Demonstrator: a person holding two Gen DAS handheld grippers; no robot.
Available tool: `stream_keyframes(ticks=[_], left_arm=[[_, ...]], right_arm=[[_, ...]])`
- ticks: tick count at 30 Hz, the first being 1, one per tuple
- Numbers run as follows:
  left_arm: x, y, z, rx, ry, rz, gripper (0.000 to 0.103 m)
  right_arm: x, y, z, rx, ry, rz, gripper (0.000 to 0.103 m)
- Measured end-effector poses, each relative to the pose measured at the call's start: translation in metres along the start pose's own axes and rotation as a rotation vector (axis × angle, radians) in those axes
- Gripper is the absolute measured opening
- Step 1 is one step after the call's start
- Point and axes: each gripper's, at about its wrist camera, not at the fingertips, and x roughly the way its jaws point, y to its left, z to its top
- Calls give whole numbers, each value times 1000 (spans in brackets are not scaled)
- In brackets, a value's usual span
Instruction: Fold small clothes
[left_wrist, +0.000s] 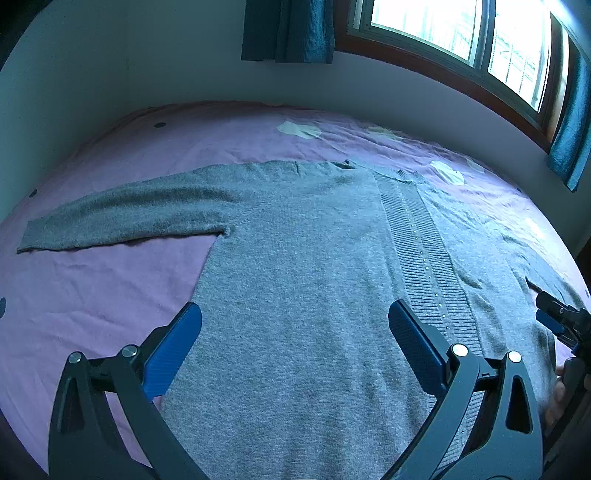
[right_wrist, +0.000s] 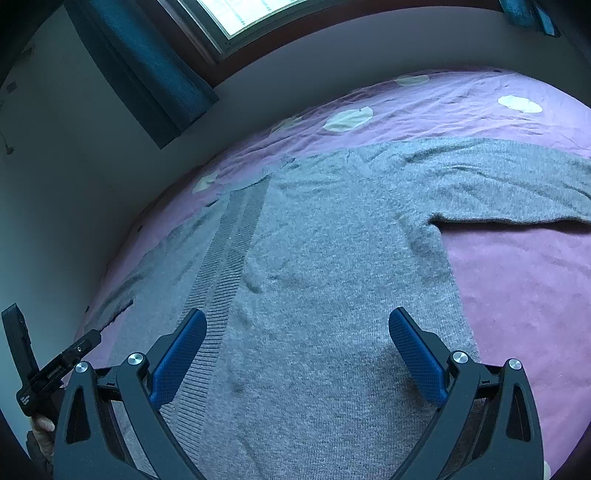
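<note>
A grey knitted cardigan lies spread flat, front up, on a purple bed sheet. A ribbed button band runs down its middle. One sleeve stretches out to the left in the left wrist view, and the other sleeve stretches right in the right wrist view. My left gripper hovers open over the cardigan's lower left half, nothing between its blue pads. Over the cardigan, on its lower right half, my right gripper also hangs open and empty. Each view catches the other gripper at its edge.
The sheet has pale round spots and fills the bed up to a plain wall. A bright window with teal curtains sits above the far side. A hand shows at the lower left of the right wrist view.
</note>
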Motion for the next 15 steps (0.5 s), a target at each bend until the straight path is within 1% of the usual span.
stream_keyframes(ticks=[15], left_arm=[[3, 2, -3, -2, 1, 4, 101]], right_arm=[[0, 2, 1, 1, 1, 0, 98]])
